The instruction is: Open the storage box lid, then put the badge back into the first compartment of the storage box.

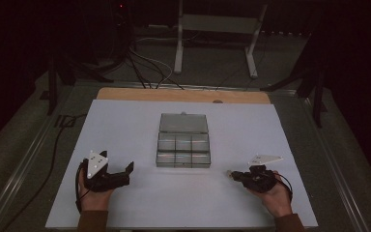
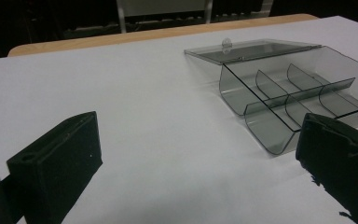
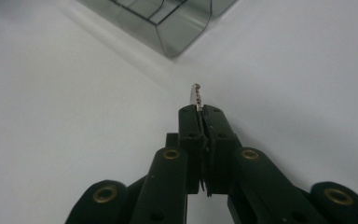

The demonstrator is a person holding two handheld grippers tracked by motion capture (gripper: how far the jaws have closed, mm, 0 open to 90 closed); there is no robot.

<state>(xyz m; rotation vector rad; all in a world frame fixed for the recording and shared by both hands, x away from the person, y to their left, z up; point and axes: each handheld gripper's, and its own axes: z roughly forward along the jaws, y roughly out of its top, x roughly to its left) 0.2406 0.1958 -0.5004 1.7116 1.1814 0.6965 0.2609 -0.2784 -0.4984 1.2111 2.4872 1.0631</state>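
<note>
Right hand-held gripper [image 3: 200,112] pinches a small silvery ridged metal piece [image 3: 196,95], tip poking forward. Clear smoky plastic compartment box [image 1: 183,145], lid open, lies far-left of it, mid-table [image 1: 125,208]. Left hand-held gripper [image 1: 125,171] spread, empty, similarly near.

Dim room, grey floor [image 1: 212,63], metal stand [image 1: 217,29]
</note>
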